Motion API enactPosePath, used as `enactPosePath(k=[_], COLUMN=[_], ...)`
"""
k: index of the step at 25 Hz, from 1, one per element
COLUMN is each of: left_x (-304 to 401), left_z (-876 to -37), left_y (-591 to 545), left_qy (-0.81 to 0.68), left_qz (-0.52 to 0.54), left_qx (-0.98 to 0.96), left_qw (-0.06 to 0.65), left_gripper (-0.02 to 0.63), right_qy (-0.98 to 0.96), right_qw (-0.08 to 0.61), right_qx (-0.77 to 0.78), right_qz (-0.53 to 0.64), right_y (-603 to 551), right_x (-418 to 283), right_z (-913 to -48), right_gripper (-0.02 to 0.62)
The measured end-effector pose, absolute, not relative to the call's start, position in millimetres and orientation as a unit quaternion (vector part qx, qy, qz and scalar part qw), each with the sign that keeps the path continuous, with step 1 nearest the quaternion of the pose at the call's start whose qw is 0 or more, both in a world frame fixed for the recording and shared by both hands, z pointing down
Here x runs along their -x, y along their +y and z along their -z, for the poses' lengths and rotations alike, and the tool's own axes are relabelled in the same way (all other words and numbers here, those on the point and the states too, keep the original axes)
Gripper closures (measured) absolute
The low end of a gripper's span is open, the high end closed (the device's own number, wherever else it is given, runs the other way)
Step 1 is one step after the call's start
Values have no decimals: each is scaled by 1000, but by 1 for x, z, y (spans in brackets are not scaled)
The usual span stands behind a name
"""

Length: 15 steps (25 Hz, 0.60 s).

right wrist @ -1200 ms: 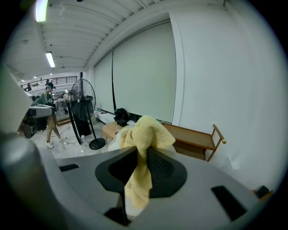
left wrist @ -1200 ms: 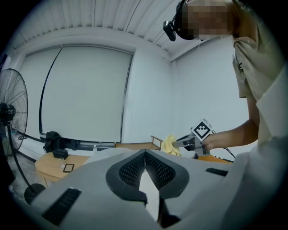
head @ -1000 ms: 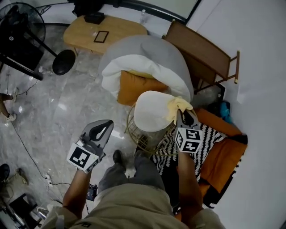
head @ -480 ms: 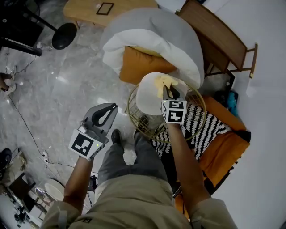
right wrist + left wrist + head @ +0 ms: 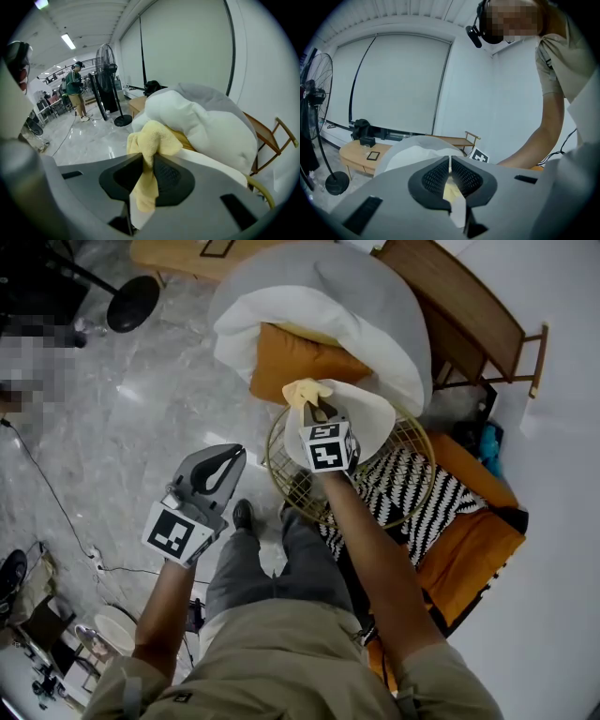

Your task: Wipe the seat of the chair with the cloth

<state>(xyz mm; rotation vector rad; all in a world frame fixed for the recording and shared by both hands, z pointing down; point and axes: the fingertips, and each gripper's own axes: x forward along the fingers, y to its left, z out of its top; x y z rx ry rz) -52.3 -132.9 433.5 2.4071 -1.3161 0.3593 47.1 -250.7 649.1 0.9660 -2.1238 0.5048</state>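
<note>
The chair is a round gold wire basket with a white seat cushion. My right gripper is shut on a yellow cloth at the cushion's far left edge. In the right gripper view the cloth bunches out above the closed jaws of that gripper, with the white seat just beyond. My left gripper hangs over the floor to the left of the chair. It is shut and holds nothing, as the left gripper view also shows.
A grey beanbag with white and orange cushions lies right behind the chair. A wooden bench stands by the wall. A striped pillow and an orange cushion lie at the right. A fan base and cables are on the marble floor.
My right gripper has dragged the cloth leftward across the seat, from its right edge to its left edge. The left gripper has hardly moved.
</note>
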Motion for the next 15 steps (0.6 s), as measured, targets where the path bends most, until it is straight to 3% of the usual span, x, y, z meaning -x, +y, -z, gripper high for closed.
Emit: enactPosePath(k=[6,15], left_x=[50,48], left_z=[-439,-445], left_y=[-135,-136], left_qy=[-461,-448], left_qz=[-132,-139], left_qx=[-857,-863], left_qw=[188,189], left_gripper=[589,589], right_qy=[-804,-674], right_qw=[357,324], right_qx=[-414,-600], right_qz=[-233,-283], right_y=[-260,-262], right_x=[-86,-304], right_z=[-668,-664], right_gripper=[512,512])
